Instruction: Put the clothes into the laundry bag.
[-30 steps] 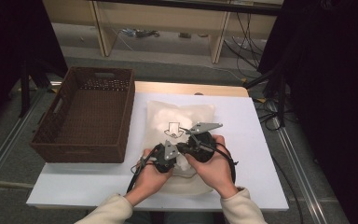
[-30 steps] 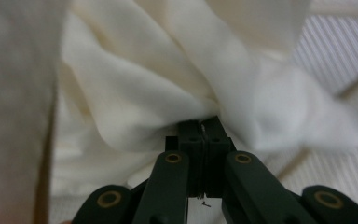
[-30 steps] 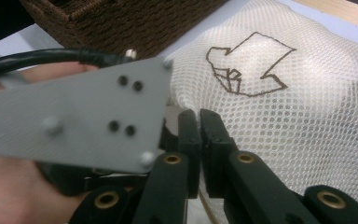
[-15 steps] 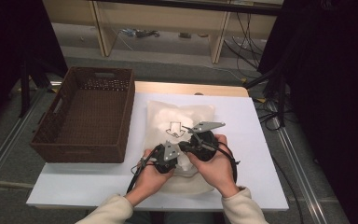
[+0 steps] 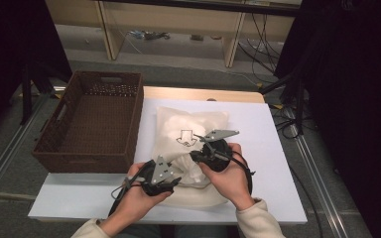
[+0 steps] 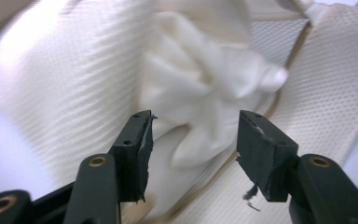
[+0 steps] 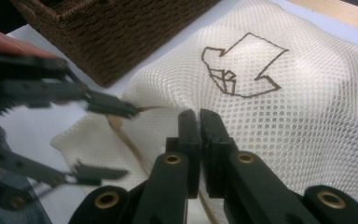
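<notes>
The white mesh laundry bag (image 5: pixel 191 136) lies on the tabletop (image 5: pixel 273 148) directly ahead of both hand-held grippers, with white cloth (image 6: pixel 205 88) bunched at its near, open end. The right hand-held gripper (image 7: pixel 199 123) is clenched on the mesh near the bag's mouth, its jaws pressed together with the netting pinched between them, just below the printed arrow mark (image 7: pixel 240 65). The left hand-held gripper (image 6: pixel 193 140) has just been opening: its jaws stand apart with the cloth ahead of them, between the pads but not pressed by them, so it is released.

The step in hand looks like stuffing the cloth into the bag. To do it well, the right grip should keep the mouth lifted and taut while the left comes in low, takes a fresh bite deep on the loose cloth, and pushes it past the beige seam rather than catching the mesh. The brown wicker basket (image 5: pixel 92 121) sits beyond the left hand-held gripper, apart from the bag.
</notes>
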